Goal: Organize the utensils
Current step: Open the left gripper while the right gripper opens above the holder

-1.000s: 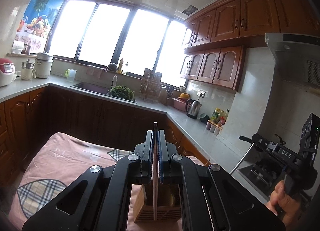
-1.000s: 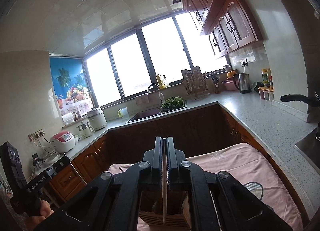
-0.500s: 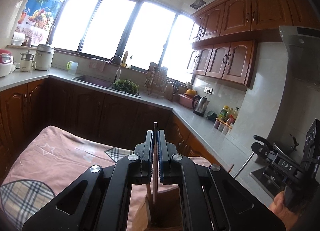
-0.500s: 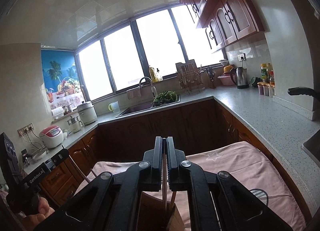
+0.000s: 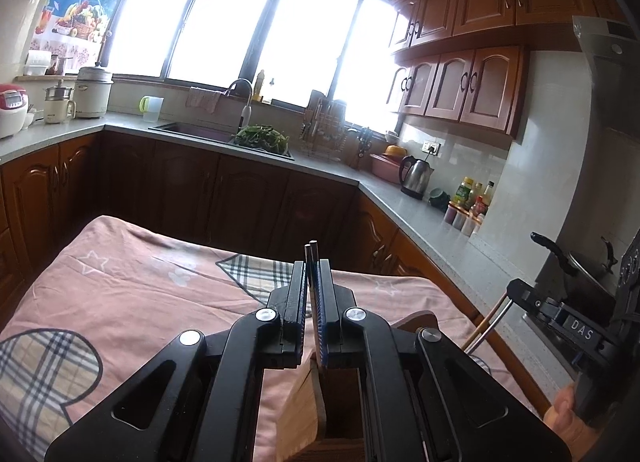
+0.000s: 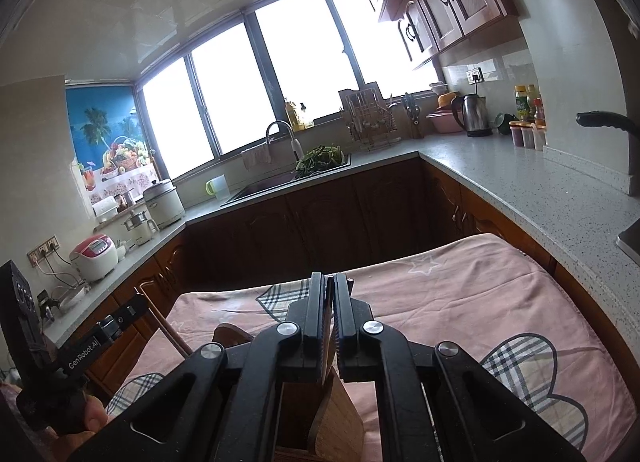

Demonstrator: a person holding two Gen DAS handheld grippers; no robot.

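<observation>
The kitchen wraps around me: a wide bank of bright windows [image 5: 240, 21] at 12 o'clock, brown wood wall cabinets [image 5: 472, 41] at 2 o'clock, and a grey counter [image 6: 520, 177] running in a U with dark lower doors beneath. A sink [image 5: 200, 131] with a curved tap sits below the glass, a heap of greens [image 5: 262, 137] just beside it, and a steel kettle [image 5: 416, 175] stands farther along toward 3 o'clock. A white rice cooker [image 6: 94, 256] sits at 9 o'clock in the right wrist view.

Below all this lies my desk, covered by a pink cloth [image 5: 132, 294] with plaid patches and pale stars.

At 6 o'clock a slatted wooden utensil holder [image 6: 332, 422] stands on the cloth. My left hand-held gripper [image 5: 313, 294] is clamped on chopsticks [image 5: 311, 250] that stick up past its tips, directly over the holder. My right hand-held gripper [image 6: 329, 302] is pinched on a thin utensil [image 6: 330, 294] above that same holder; what kind, I cannot tell.
</observation>
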